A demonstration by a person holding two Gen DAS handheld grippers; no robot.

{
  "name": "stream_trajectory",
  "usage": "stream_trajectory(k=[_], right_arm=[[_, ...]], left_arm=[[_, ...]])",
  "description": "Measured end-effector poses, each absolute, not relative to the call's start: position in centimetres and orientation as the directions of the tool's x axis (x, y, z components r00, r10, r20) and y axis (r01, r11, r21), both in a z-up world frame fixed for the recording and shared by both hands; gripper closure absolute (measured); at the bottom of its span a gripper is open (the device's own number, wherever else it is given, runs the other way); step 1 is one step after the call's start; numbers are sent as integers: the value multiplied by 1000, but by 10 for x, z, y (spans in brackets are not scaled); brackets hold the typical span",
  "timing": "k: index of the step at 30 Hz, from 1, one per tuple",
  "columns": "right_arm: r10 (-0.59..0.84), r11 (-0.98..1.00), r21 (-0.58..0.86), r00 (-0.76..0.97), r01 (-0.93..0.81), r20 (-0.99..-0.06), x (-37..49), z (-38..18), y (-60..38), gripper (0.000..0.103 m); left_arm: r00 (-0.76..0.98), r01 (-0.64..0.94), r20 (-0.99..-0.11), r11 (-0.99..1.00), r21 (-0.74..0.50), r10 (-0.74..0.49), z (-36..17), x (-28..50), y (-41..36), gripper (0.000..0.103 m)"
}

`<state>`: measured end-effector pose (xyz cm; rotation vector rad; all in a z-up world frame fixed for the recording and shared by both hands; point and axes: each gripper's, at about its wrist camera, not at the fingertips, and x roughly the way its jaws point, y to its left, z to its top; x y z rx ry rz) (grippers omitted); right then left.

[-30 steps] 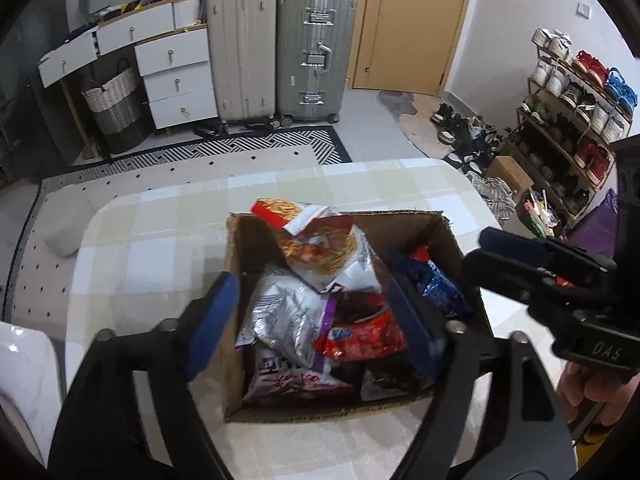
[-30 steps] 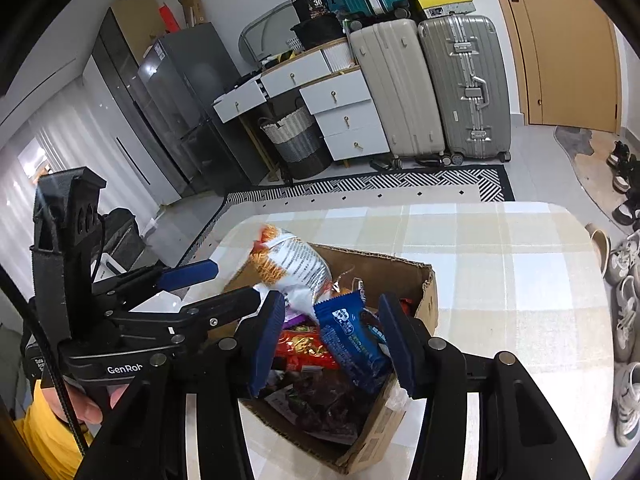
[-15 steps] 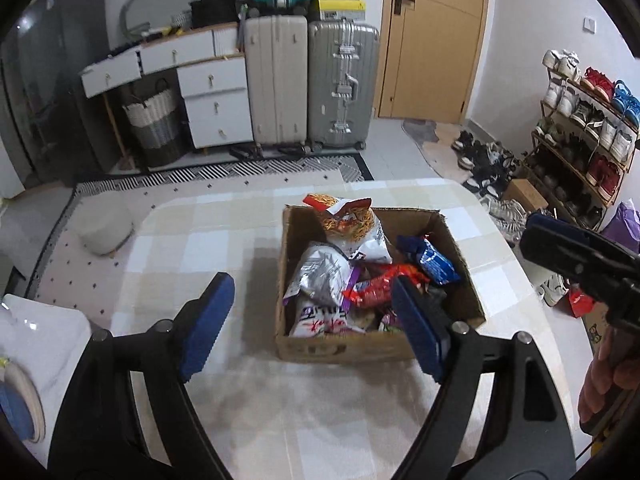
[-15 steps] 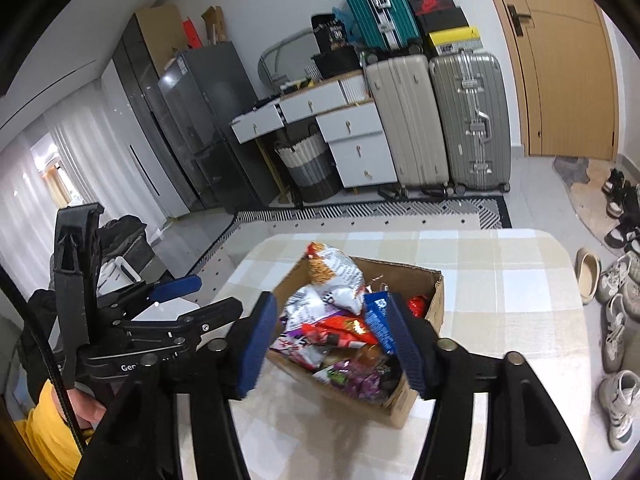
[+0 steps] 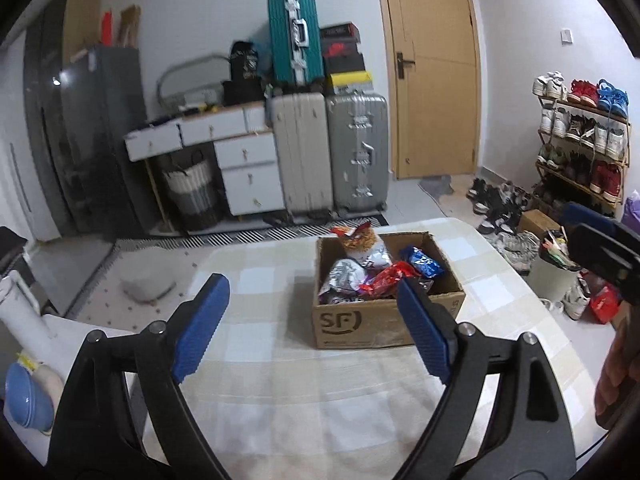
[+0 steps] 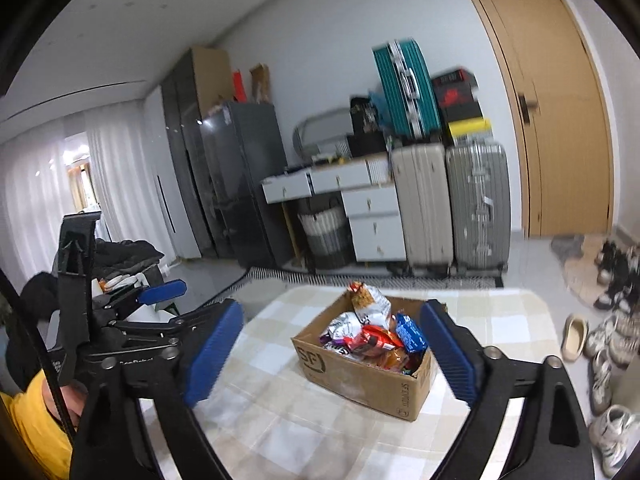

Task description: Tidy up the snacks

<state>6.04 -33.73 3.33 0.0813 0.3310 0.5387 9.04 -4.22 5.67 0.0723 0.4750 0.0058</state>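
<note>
A cardboard box [image 5: 384, 324] marked SF stands on the checked table [image 5: 280, 380], full of snack packets. Among them are an orange-and-white chip bag [image 5: 360, 242], a silver bag [image 5: 342, 276], a red packet [image 5: 386, 280] and a blue packet [image 5: 420, 260]. My left gripper [image 5: 311, 282] hangs back from the box, above the table, its jaws opening with nothing between them. My right gripper [image 6: 332, 308] also hovers short of the box [image 6: 360, 380], jaws opening wide and empty. Each gripper's blue pad shows at the edge of the other's view.
Beyond the table stand two suitcases [image 5: 332, 156], white drawers [image 5: 244, 160] with a basket, a dark fridge [image 5: 92, 136] and a wooden door [image 5: 432, 72]. A shoe rack [image 5: 580, 140] and loose shoes lie to the right. A person's yellow sleeve [image 6: 32, 432] shows at lower left.
Both grippers have drawn back and up from over the box, which now looks smaller and farther off. The right jaws have spread much wider; the left jaws widened a little.
</note>
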Motion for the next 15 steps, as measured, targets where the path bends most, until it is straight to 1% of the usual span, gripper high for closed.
stream_trajectory(k=[1,3,4,7,10,13,15], right_arm=[[512,859,149,814,-490,-275,52,31,-337,6],[497,867,116,831,-484,-249,33,26,-337,4],[493,870,105,837,-482,-239,28,22,-337,4],[481,876,66,854,-478,-199,8,9,-338,2],[450,890,5,874,-457,-181,-5,-10,-336,1],[415,902,-40,890,-429,-190,-11,-33,-337,1],[392,912,-46,898,-408,-199,-15,-51,-338,1]], left_arm=[[895,0,-446,998,64,29,56,80,-39,14],[897,-18,-440,999,44,35,52,66,-33,3],[899,-28,-435,999,35,40,50,59,-29,0],[907,-52,-418,998,24,58,38,40,-20,0],[908,-73,-413,997,17,74,24,26,-10,0],[908,-95,-409,995,5,89,6,16,1,0],[908,-110,-406,994,3,102,-7,13,5,0]])
